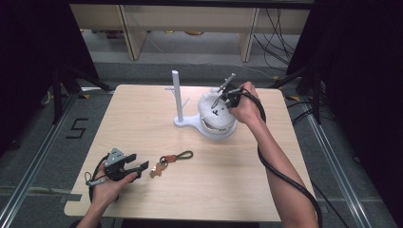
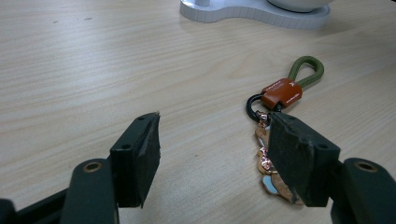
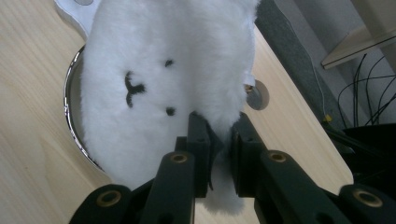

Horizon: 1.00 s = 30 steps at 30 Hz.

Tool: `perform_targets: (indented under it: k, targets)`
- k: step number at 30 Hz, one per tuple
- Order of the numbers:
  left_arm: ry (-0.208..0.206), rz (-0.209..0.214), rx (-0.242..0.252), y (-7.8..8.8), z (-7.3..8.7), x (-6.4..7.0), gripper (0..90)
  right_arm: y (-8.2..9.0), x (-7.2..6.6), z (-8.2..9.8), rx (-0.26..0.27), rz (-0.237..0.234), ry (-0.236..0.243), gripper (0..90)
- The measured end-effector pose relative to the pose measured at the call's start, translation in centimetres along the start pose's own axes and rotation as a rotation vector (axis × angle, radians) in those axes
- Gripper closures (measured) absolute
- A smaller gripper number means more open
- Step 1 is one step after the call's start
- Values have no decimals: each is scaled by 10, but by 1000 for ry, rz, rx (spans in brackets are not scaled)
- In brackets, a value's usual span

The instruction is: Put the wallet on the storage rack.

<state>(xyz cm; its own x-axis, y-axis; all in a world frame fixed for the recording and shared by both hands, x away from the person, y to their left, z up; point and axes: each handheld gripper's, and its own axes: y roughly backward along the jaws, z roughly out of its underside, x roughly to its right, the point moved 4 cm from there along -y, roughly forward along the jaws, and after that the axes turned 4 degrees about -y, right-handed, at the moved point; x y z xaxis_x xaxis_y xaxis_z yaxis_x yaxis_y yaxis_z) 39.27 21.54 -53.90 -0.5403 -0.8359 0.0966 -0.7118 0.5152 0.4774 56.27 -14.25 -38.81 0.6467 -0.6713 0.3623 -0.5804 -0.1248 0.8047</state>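
Left gripper (image 1: 140,166): closest to the camera above, low at my near left corner of the table (image 1: 142,209); my jaws stand wide apart with nothing pinched, resting just over the wood as if waiting their turn
Left fingers (image 2: 142,154): released; in the left gripper view the keychain lies just past my right-hand pad, beside it and not between the pads
Keychain (image 1: 167,160): flat on the table just right of my left gripper; green cord loop (image 2: 308,70), orange tag (image 2: 281,92), black ring and a small coppery charm (image 1: 156,172) at the near end, which my pad partly hides; I judge it lies loose there for a later pick
Stand (image 1: 177,97): white post rising from a white base (image 2: 252,11) mid-table, thin pegs sticking out of it, bare; it looks meant for hanging things
Bowl (image 3: 71,112): a metal rim seated in the round end of the base, mostly covered by the plush
Plush toy (image 1: 213,108): white, furry, with a small stitched face (image 3: 140,88); it sits in the bowl at the far right of the stand, where my right hand works
Right gripper (image 3: 219,140): clenched, jaws nearly together on a tuft of the plush's fur at its lower edge; I pinch the fur because the body is too wide for my jaws
Step, as I judge it: settling the plush in the bowl or about to lift it; which, I cannot tell
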Motion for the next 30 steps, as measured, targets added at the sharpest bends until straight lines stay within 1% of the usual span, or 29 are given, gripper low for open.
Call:
perform_targets:
  k: [2, 6, 10, 13, 22, 23, 24, 28, 29, 30]
  targets:
    - [0, 0, -1, 0, 0, 0, 338, -1, -1, 0, -6, 10, -2, 810]
    - [1, 1, 0, 0, 0, 0, 338, -4, -2, 2, -12, 21, 8, 793]
    - [-1, -4, -2, 0, 0, 0, 338, -6, -1, 5, -14, 19, -3, 787]
    - [-2, -3, -3, -1, 0, 1, 338, -6, -1, 5, -14, 22, -1, 774]
    - [0, 0, -1, 0, 0, 0, 338, -9, -1, 7, -17, 26, -15, 703]
    - [3, -3, 4, 0, 0, 0, 338, -9, -1, 7, -22, 26, -21, 693]
    - [1, -10, -4, 1, 0, 0, 338, -9, 0, 7, -20, 25, -17, 676]
    - [3, -9, -2, 1, 0, 0, 338, -9, 0, 7, -16, 29, -45, 625]
    - [3, -9, -2, 1, 0, 0, 338, -9, 1, 8, -12, 24, -37, 614]
    - [-2, 0, -1, 0, 0, 0, 338, -9, 0, 8, -14, 22, -63, 604]
